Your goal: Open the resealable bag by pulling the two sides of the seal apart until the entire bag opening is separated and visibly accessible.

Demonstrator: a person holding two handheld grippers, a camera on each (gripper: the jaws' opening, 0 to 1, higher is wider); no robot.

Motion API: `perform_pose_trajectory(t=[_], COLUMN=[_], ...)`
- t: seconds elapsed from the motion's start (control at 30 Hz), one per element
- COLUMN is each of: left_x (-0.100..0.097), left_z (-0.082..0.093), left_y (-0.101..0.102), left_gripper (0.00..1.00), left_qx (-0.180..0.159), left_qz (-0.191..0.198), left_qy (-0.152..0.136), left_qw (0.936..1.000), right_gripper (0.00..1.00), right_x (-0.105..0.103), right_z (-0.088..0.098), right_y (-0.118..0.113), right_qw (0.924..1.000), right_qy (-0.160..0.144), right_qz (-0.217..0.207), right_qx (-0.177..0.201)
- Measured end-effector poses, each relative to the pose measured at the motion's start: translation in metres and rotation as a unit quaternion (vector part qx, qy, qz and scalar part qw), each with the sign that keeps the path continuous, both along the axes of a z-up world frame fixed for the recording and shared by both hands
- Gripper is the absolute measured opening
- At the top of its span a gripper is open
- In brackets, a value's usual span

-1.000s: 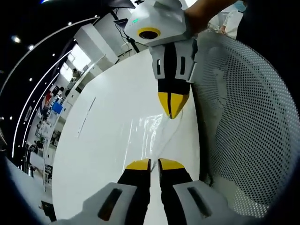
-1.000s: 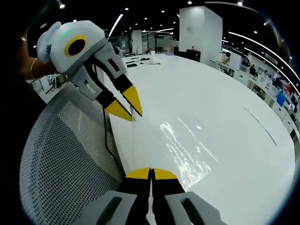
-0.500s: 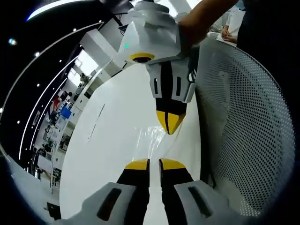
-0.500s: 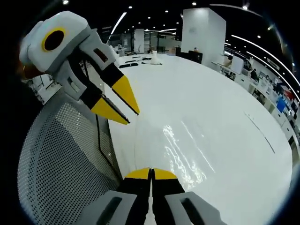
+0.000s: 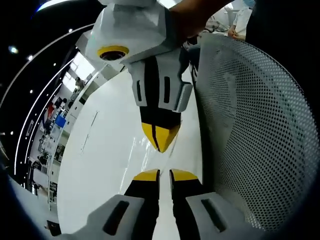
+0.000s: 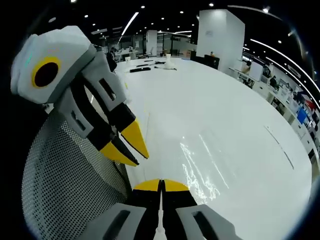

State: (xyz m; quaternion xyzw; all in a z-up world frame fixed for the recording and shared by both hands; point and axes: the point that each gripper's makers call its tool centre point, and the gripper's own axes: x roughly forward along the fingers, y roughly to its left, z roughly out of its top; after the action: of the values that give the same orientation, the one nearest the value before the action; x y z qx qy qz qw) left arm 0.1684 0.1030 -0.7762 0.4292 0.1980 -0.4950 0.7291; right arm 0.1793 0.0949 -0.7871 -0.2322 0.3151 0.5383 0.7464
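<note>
Resealable bag (image 6: pixel 200 165) is lying flat on the white table (image 6: pixel 225 100), a clear glossy film stretching from the jaw tips toward 1 o'clock in the right gripper view; in the left gripper view only a faint sheen (image 5: pixel 150 160) is showing between the two sets of tips.

Left gripper (image 5: pixel 159 174): jaws nearly together with a thin gap; whether film is sitting in it, cannot tell. Right gripper (image 5: pixel 160 145) is pointing down from 12 o'clock, tips closed and almost meeting the left ones.

White mesh chair back (image 5: pixel 260 125) is standing at 3 o'clock.

Right gripper (image 6: pixel 160 183): jaws pressed together, apparently pinching the bag's near edge. Left gripper (image 6: pixel 131 150) is coming in from 10 o'clock.

Judgement: film is light, limp and slippery; take opposite lips just beside the seal.
</note>
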Motion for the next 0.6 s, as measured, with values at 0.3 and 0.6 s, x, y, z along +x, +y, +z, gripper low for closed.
perform_pose_trajectory(t=[0.3,0.6], left_x=[0.005,-0.002], left_z=[-0.010,-0.008], left_y=[0.001,-0.005], left_gripper=[0.01,0.00], left_qx=[0.022,0.006], left_qz=[0.001,-0.004], left_qy=[-0.005,0.005], left_qw=[0.9997,1.0000], right_gripper=[0.00,0.00], right_x=[0.004,0.028], right_z=[0.009,0.023], right_y=[0.008,-0.001], right_qw=[0.9996,0.9975], right_qy=[-0.022,-0.029], right_qz=[0.004,-0.053], right_qx=[0.015,0.036])
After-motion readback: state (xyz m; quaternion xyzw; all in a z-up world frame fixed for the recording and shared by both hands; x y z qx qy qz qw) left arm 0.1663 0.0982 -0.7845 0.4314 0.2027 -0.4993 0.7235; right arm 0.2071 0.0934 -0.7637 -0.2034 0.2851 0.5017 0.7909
